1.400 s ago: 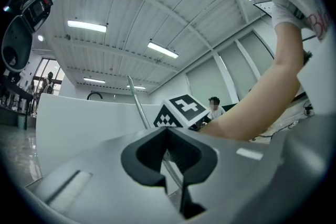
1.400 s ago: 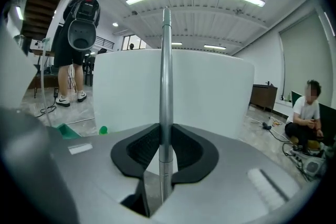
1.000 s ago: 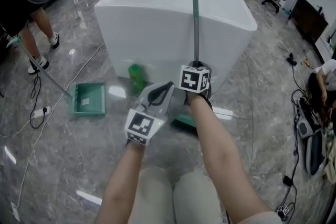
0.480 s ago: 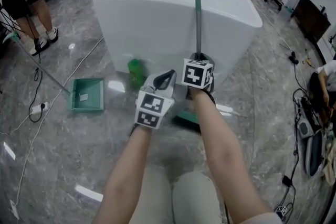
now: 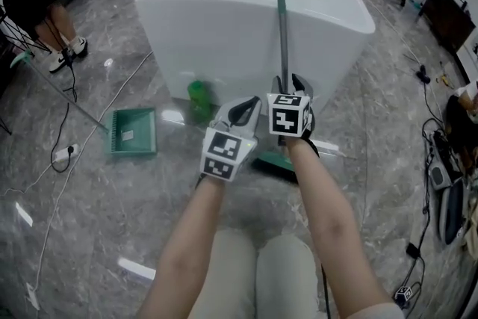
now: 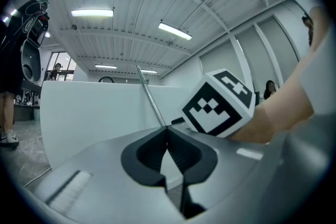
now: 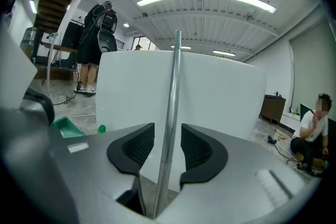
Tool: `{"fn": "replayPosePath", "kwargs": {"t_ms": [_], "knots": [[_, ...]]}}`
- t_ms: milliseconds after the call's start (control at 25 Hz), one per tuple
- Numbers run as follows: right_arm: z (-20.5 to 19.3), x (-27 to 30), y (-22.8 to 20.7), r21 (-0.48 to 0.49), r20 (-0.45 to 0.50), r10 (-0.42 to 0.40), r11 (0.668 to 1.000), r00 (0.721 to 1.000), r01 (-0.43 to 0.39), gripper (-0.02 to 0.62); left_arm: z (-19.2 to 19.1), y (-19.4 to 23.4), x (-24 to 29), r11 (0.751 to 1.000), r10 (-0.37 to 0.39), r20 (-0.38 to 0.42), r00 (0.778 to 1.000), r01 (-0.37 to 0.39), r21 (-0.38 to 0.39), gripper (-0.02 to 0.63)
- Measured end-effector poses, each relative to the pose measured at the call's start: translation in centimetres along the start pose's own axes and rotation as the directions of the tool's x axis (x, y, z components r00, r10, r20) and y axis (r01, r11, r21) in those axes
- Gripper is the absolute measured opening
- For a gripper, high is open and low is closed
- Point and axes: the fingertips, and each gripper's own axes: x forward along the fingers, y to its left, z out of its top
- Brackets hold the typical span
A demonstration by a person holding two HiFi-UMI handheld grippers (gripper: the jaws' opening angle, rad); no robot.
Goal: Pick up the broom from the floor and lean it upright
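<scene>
Right gripper (image 7: 167,131) jaws have just opened off the broom handle (image 7: 173,86) between them; left gripper (image 6: 167,131) closed, empty; unheld, it could slip along the smooth counter (image 5: 224,19)

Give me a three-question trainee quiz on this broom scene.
1. True or false: the left gripper holds the broom.
2. The right gripper has its jaws: A) clamped on the broom B) apart around the broom C) well away from the broom.
3. Name the green tool lying flat on the floor.
Key: 1 false: it is shut and empty. 2 B: the jaws have just been opening, with the broom between them. 3 the dustpan.
</scene>
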Motion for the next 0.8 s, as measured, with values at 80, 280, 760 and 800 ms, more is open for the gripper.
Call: {"fn": "replayPosePath", "kwargs": {"t_ms": [80, 280, 760, 800], "knots": [[-0.3, -1.2, 0.2, -0.036, -0.006, 0.018, 0.999, 1.000, -0.018, 0.123, 0.3, -0.4, 0.0, 1.000, -0.007, -0.013, 1.000, 0.007, -0.009, -0.002], [0.2, -5.1, 0.7, -0.068, -0.059, 0.118, 0.990, 0.991, -0.122, 0.002, 3.2, -2.3, 0.2, 0.998, -0.062, -0.059, 0.996, 0.060, -0.032, -0.002], [13.1, -20.8, 1.3, -0.028, 0.005, 0.386, 0.922, 0.923, -0.386, 0.002, 19.2, -5.5, -4.7, 0.984, -0.176, -0.070, 0.982, 0.174, -0.041, -0.002], [14.3, -22.1, 1.2, -0.030, 0.006, 0.399, 0.917, 0.917, -0.399, 0.002, 20.7, -5.7, -5.4, 0.984, -0.175, -0.072, 0.982, 0.173, -0.039, -0.002]]}}
